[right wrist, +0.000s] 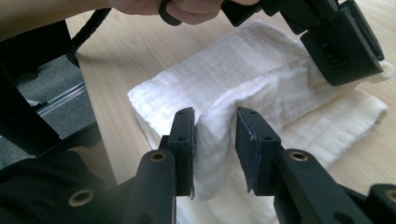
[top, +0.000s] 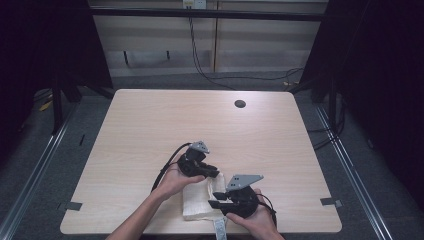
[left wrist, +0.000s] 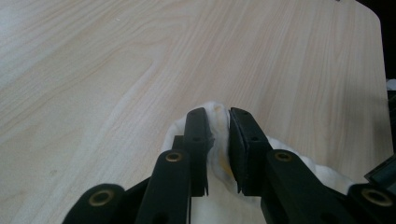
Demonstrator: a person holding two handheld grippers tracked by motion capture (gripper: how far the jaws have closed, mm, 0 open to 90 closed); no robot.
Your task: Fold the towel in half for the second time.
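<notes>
both tools, left (left wrist: 218, 140) and right (right wrist: 215, 140), stand slightly parted around the white cloth's (right wrist: 261, 79) folds.

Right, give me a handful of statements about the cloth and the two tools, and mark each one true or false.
1. A white cloth lies near the table's front edge. True.
2. The cloth is spread out flat in a single layer. False: it is folded, with a ridge of fabric lifted.
3. A fold of cloth stands between the jaws of the right tool. True.
4. The left tool hovers over bare wood, away from the cloth. False: cloth bunches between its jaws.
5. A red cup stands at the table's far edge. False: there is a small dark round hole in the tabletop.
</notes>
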